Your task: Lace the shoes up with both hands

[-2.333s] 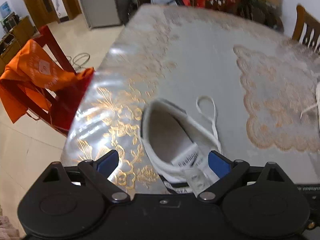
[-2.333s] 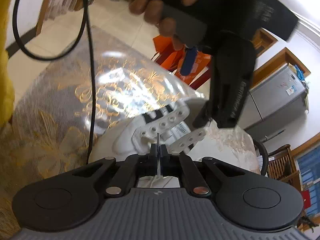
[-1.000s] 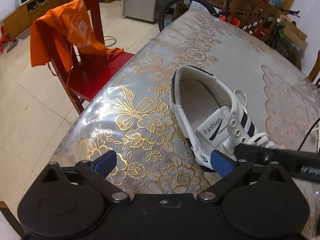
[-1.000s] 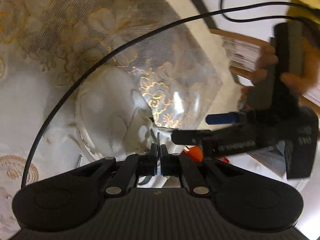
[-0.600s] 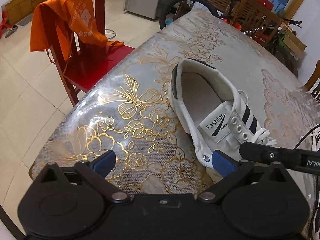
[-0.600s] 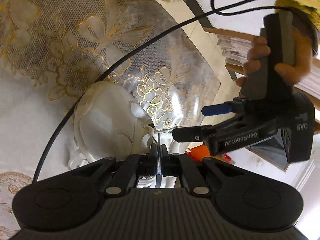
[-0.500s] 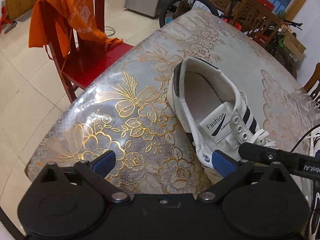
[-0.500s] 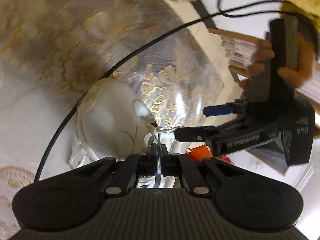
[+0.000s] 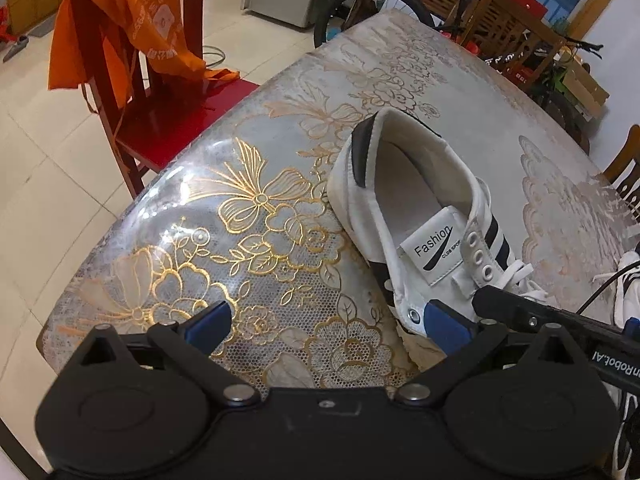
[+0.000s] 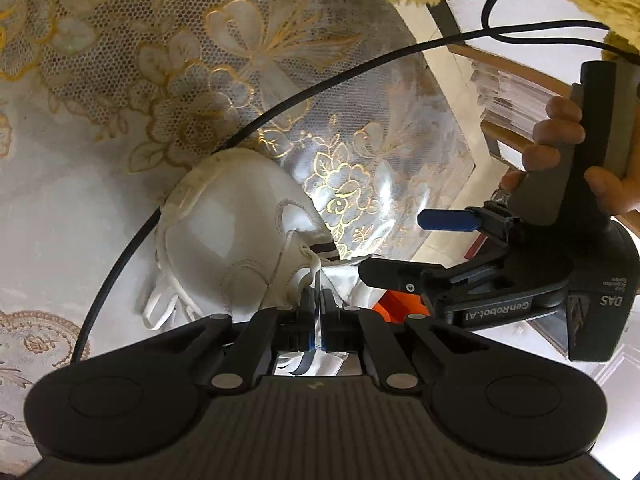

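The white low sneaker with black side stripes and a "Fashion" tongue label (image 9: 424,216) lies on the table (image 9: 460,92), near its rounded corner, on a clear plastic cover with gold flower print (image 9: 224,232). Its heel points away from the left wrist camera. The upper eyelets on the right flap are empty, and a white flat shoelace (image 9: 516,274) crosses the lower part of the shoe.

The right tool (image 10: 315,300) is closed, and between its pads it pinches a thin white strand of the shoelace, which goes from the tips to the front of the shoe. From this view the white toe of the shoe is just ahead of the tips.

The left tool (image 9: 326,322) is wide open and holds nothing. Its right blue pad is just beside the near edge of the shoe, close to a metal eyelet; whether it touches I cannot tell. Its left pad is over the table cover. A hand (image 10: 568,148) grips its handle.

A black cable (image 10: 256,120) curves over the table. A red wooden chair (image 9: 160,112) with an orange cloth (image 9: 132,28) stands beside the table.
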Action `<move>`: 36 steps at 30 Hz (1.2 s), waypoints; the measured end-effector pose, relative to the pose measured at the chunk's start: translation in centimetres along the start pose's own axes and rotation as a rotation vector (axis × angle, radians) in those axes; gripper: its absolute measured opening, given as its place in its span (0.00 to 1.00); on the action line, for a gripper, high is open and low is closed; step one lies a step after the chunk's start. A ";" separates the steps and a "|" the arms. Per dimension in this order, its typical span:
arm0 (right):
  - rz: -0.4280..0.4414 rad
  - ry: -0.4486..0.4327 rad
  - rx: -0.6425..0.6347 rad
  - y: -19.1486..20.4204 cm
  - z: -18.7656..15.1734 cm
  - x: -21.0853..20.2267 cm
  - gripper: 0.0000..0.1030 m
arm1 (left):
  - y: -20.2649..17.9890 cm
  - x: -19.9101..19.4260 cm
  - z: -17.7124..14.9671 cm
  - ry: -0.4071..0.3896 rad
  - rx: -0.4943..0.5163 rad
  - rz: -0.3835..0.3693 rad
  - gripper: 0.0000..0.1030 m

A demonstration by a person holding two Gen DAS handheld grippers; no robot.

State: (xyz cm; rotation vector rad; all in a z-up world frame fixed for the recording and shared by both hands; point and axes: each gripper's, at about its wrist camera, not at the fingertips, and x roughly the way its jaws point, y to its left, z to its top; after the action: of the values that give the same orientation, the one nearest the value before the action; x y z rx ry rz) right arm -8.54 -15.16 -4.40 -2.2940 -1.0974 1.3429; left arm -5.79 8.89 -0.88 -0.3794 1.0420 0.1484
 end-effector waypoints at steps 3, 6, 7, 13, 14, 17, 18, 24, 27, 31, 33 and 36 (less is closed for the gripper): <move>-0.001 -0.015 0.034 -0.1 -0.2 -0.2 0.01 | 0.0 0.0 -0.1 0.002 0.001 0.005 1.00; 0.000 -0.051 0.116 -0.7 -0.7 -0.5 0.01 | 0.1 0.0 0.0 0.005 -0.008 0.003 1.00; 0.005 -0.063 0.148 -1.0 -0.9 -0.7 0.01 | 0.0 -0.1 0.0 0.004 -0.006 0.004 1.00; 0.067 -0.130 0.356 -2.3 -1.8 -0.4 0.01 | -0.5 -0.1 0.1 -0.002 0.004 0.006 1.00; 0.075 -0.138 0.380 -2.3 -1.9 -0.2 0.01 | -0.6 0.0 0.1 -0.003 0.009 0.010 1.00; 0.070 -0.143 0.444 -2.1 -2.1 -0.1 0.05 | -0.9 -0.1 0.3 -0.007 0.023 0.009 1.00; 0.066 -0.140 0.462 -2.2 -2.2 -0.2 0.09 | -0.9 0.0 0.4 -0.008 0.023 0.006 1.00; 0.071 -0.120 0.570 -3.9 -3.6 -1.1 0.41 | -1.4 0.2 0.7 -0.009 0.043 0.008 1.00; 0.078 -0.106 0.639 -4.5 -4.2 -1.4 0.44 | -1.5 0.2 0.8 -0.008 0.048 0.009 1.00; 0.108 -0.081 0.669 -4.2 -4.5 -1.3 0.40 | -1.7 0.3 0.9 -0.007 0.045 0.004 1.00; 0.123 -0.083 0.644 -3.7 -4.1 -1.0 0.33 | -1.9 0.4 0.9 -0.010 0.052 0.007 1.00; 0.171 -0.083 0.656 -3.6 -3.7 -0.4 0.15 | -2.1 0.4 0.9 -0.013 0.059 0.013 1.00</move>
State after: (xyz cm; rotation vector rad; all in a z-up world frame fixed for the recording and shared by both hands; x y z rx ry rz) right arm -7.25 -12.50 -0.12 -1.8750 -0.3848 1.5762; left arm -4.19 7.28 -0.35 -0.3180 1.0340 0.1309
